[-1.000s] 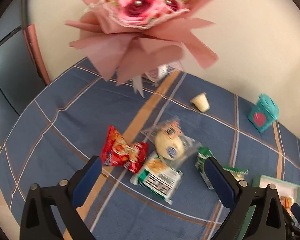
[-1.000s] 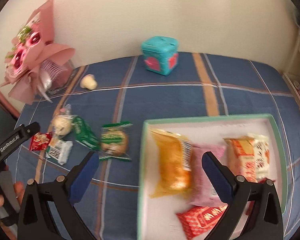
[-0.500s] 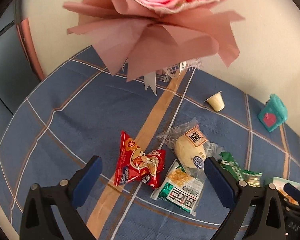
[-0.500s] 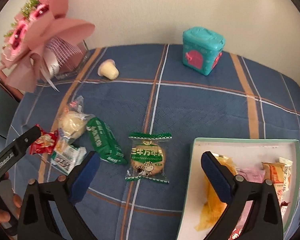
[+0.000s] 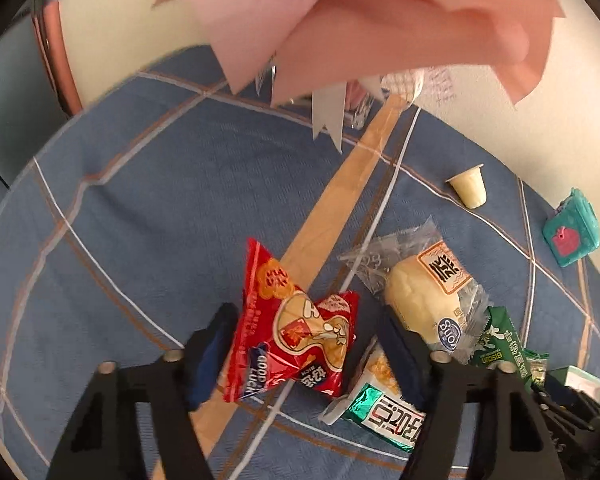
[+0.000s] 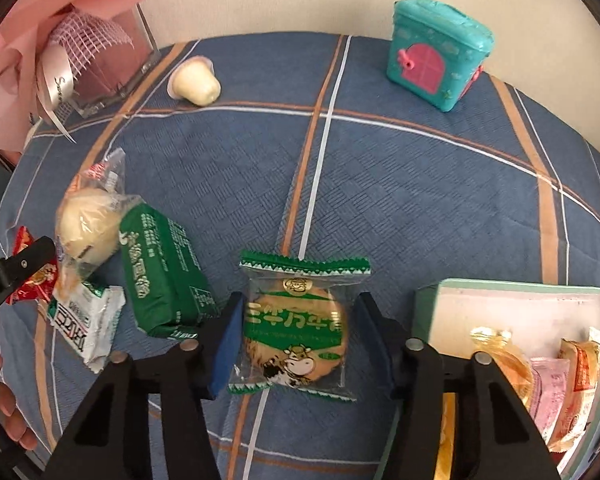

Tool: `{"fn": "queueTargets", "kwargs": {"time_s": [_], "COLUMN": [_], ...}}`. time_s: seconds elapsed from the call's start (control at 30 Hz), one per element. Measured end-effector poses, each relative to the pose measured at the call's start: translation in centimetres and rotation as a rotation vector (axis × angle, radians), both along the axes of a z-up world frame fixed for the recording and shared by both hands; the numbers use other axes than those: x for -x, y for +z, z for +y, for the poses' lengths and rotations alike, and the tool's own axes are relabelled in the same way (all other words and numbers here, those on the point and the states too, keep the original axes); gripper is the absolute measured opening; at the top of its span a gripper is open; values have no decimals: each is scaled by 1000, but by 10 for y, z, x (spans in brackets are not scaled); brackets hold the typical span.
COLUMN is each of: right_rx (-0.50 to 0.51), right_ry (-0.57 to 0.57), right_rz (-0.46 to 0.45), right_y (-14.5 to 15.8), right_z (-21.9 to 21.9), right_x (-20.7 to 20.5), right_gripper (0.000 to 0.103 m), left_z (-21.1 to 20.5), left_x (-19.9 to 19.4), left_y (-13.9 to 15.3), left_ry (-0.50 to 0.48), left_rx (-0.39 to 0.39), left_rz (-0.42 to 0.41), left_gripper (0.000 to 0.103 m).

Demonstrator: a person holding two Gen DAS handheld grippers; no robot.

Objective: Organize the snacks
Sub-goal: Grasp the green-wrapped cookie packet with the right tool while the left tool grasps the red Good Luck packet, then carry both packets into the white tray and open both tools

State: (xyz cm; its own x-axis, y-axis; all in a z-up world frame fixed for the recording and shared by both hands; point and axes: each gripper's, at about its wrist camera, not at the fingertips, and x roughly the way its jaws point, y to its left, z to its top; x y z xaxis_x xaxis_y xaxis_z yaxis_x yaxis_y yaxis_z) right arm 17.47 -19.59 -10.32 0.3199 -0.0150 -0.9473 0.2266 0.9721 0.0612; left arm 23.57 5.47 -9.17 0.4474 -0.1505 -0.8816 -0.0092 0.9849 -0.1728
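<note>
My left gripper [image 5: 306, 350] is open, its fingers on either side of a red snack packet [image 5: 294, 326] lying on the blue checked cloth. Next to it lie a clear-wrapped bun [image 5: 424, 300], a white-and-green packet [image 5: 380, 408] and a green biscuit pack [image 5: 500, 344]. My right gripper [image 6: 298, 344] is open around a round biscuit in a green-edged clear wrapper [image 6: 296, 328]. The green biscuit pack [image 6: 160, 276], the bun [image 6: 86, 226] and the white-and-green packet [image 6: 86, 324] lie to its left. The mint-rimmed tray [image 6: 428, 304] at the right holds several snacks.
A pink paper bouquet [image 5: 372, 20] overhangs the table's far side, its clear stand [image 6: 112, 68] at the back left. A small jelly cup [image 6: 194, 84] lies on its side. A teal toy house box [image 6: 436, 52] stands at the back. The left gripper shows at the left edge [image 6: 16, 268].
Both grippers have moved forward and down. The left now brackets the red packet and the right now brackets the round biscuit. The tray has slid to the right edge of the right wrist view.
</note>
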Motion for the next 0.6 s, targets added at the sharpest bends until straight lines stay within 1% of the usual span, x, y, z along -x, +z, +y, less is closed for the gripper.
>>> {"fn": "queueTargets", "kwargs": {"time_s": [0.07, 0.1, 0.2, 0.4, 0.5, 0.6], "right_rx": [14, 21, 19, 12, 8, -1], "right_ry": [3, 4, 2, -11, -8, -13], "right_rz": [1, -3, -3, -8, -19, -31], "right_y": [-2, -2, -2, 0, 4, 13], "right_z": [1, 2, 1, -1, 3, 3], "right_x": [0, -1, -1, -1, 1, 6], "right_gripper": [53, 52, 51, 51, 51, 51], "left_z": [1, 1, 1, 7, 12, 13], "left_x": [-1, -1, 0, 1, 5, 11], "left_y": [-2, -3, -2, 2, 11, 25], "left_ry": [2, 3, -1, 22, 33, 34], "left_rx": [14, 12, 20, 35, 41, 22], "left_rz": [1, 1, -10, -15, -32, -63], "left_gripper": [54, 52, 50, 49, 49, 49]}}
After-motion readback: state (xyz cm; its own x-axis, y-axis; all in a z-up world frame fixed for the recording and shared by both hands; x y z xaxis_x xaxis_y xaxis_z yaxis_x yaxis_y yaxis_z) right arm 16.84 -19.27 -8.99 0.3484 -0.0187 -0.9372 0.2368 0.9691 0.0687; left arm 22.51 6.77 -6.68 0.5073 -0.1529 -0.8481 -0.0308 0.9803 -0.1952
